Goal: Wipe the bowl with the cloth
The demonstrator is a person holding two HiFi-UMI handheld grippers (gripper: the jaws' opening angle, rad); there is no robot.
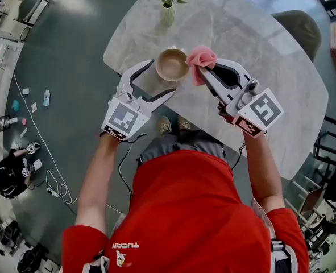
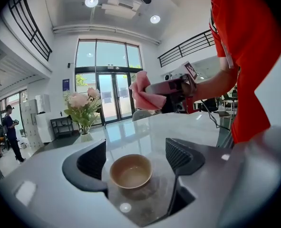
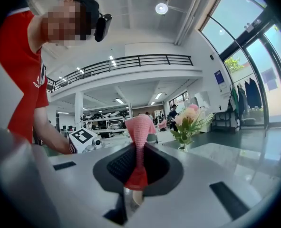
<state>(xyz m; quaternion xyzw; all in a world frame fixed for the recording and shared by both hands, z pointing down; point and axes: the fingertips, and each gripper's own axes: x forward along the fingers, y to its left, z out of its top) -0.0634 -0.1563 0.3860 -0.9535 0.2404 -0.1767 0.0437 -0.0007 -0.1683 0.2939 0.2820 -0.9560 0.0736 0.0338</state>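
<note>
At the near edge of the pale marble table point(image 1: 258, 67), a person in a red shirt point(image 1: 196, 209) stands with a gripper in each hand, both pointing out over the tabletop.

Left gripper point(image 2: 135, 146): released, jaws well apart. The bowl point(image 2: 130, 171) sits upright on the table between them, closer to the left jaw. There's a gap to each ribbed pad, so no contact that I can see. The bowl is tan and looks empty inside.

Right gripper point(image 3: 139, 163): clenched on the pink cloth point(image 3: 140, 127). The jaws pinch a narrow fold, and the rest bunches up past the tips. From overhead the bunch sits just beside the bowl's rim, on the right gripper's side. The left gripper view shows the cloth raised off the table and apart from the bowl.

The two grippers angle in toward each other, with the bowl nearer the left one's tips.

Beyond both grippers, further across the table, is a small vase of pink flowers point(image 1: 167, 13), well apart from the bowl.
</note>
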